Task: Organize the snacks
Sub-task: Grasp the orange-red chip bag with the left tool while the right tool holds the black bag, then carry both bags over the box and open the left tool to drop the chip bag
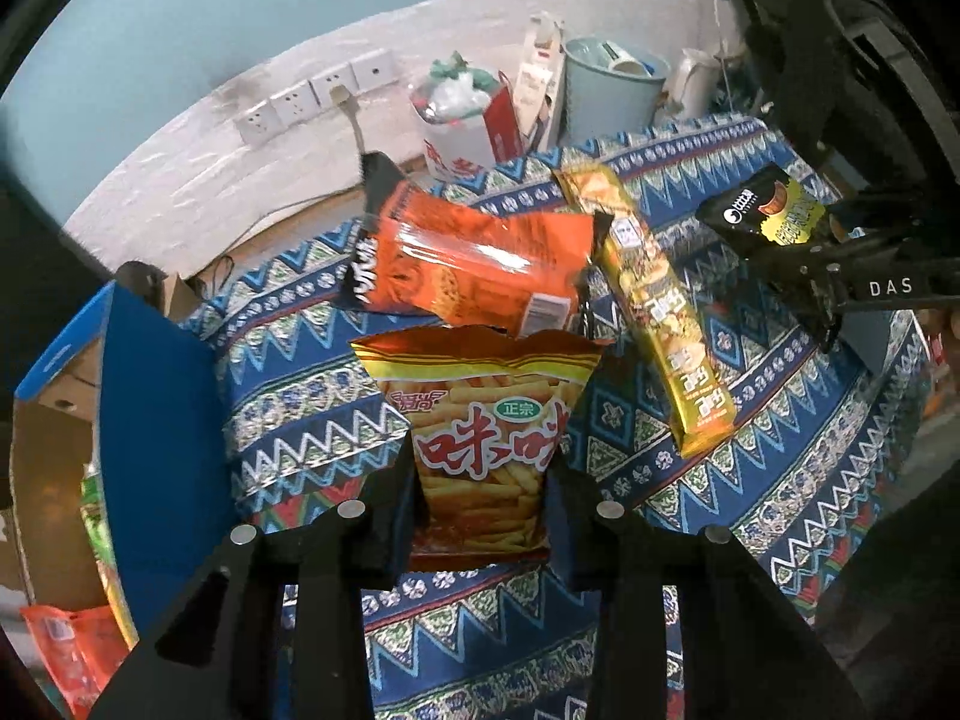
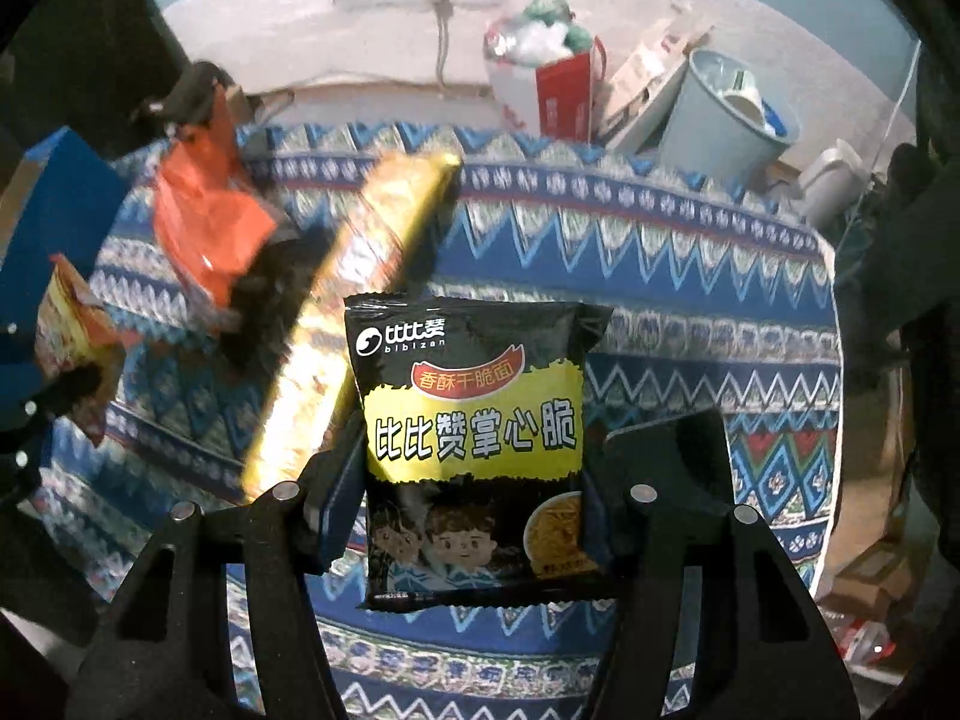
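Note:
My left gripper is shut on a red-and-yellow shrimp-stick bag, held above the patterned tablecloth. My right gripper is shut on a black-and-yellow crispy-noodle bag, also lifted; it shows at the right of the left wrist view. An orange snack bag and a long gold biscuit pack lie on the cloth beyond. They also show in the right wrist view, the orange bag and the gold pack at the left.
A blue cardboard box stands at the left table edge with snack packs inside. Behind the table are a red-and-white bag, a pale blue bin, a white kettle and wall sockets.

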Demonstrator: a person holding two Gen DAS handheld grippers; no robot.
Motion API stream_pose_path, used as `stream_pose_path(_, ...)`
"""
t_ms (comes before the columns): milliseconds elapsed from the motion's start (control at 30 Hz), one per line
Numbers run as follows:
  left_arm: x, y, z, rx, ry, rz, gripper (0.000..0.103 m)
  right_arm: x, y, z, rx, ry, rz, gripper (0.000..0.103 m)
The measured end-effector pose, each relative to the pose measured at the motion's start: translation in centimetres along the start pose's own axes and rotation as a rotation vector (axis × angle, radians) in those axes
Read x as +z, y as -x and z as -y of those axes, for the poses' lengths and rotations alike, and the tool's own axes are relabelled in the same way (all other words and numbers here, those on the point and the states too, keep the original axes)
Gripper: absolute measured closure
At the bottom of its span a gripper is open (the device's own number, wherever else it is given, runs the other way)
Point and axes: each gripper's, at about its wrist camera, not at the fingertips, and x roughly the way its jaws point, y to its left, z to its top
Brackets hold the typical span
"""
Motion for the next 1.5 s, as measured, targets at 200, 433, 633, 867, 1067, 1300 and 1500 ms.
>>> stream_pose_path(200, -0.1, 2.0, -1.2, 0.018, 0.033, 0.032, 0.067, 1.7, 1.7, -0.9, 0.028, 0.008, 0.059, 0.043)
stream_pose_path(433, -0.1, 4.7, -3.1, 0.067, 0.075, 0.080, 0.067, 3.6, 2.7, -3.3, 0.060, 0.031, 0.118, 0.043)
stream_pose_path(633, -0.3, 6.4, -5.2, 0.067, 0.132, 0.108, 0.067, 4.9, 4.0, -6.4, 0.094, 0.062, 0.172, 0.043)
stream_pose_path(867, -1.4, 7.6, -7.3, 0.080, 0.178, 0.119, 0.067, 6.5, 5.0, -10.3, 0.141, 0.114, 0.199, 0.043)
stream_pose_path(1067, -2.4, 8.7, -9.5, 0.102, 0.217, 0.133, 0.067, 7.7, 5.3, -13.2, 0.165, 0.152, 0.207, 0.043)
stream_pose_path(1300, -3.8, 9.8, -12.6, 0.124, 0.275, 0.154, 0.067, 8.7, 5.2, -16.6, 0.184, 0.197, 0.210, 0.043)
stream_pose_path(1500, -5.3, 10.4, -15.1, 0.148, 0.319, 0.159, 0.067, 9.3, 4.9, -19.6, 0.198, 0.231, 0.204, 0.043)
